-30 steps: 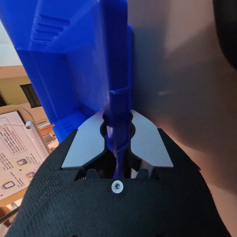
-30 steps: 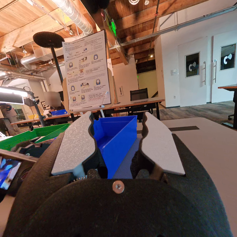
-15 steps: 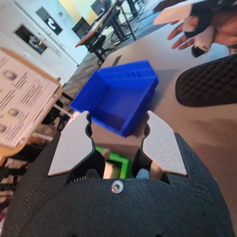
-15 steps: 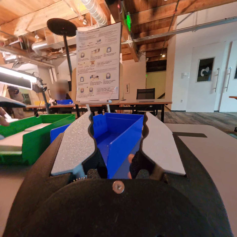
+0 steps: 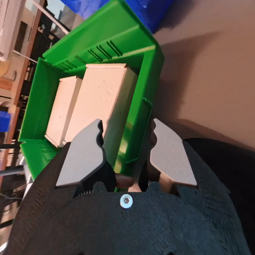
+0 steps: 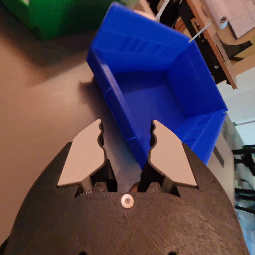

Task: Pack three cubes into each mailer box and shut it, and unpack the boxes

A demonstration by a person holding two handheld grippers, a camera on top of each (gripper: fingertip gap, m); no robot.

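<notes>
In the left wrist view a green bin (image 5: 150, 85) holds two shut white mailer boxes, a larger-looking near one (image 5: 99, 99) and one behind it (image 5: 63, 104). My left gripper (image 5: 127, 124) is open and empty, its fingers straddling the bin's near wall above the near box's end. In the right wrist view an empty blue bin (image 6: 193, 88) sits on the table. My right gripper (image 6: 127, 124) is open and empty, its fingers straddling the blue bin's near wall. No cubes show.
The tan table top (image 5: 207, 69) spreads to the right of the green bin. The blue bin's corner (image 5: 149, 15) lies beyond the green one. The green bin (image 6: 55, 18) shows blurred past the blue one. A stand with a paper sheet (image 6: 234, 20) stands at the table's far edge. Spacing between my two grippers at the tips: around 25 cm.
My left gripper let go of the blue bin's wall, opened and swung over to the green bin. My right gripper tilted down from a level view to look into the blue bin.
</notes>
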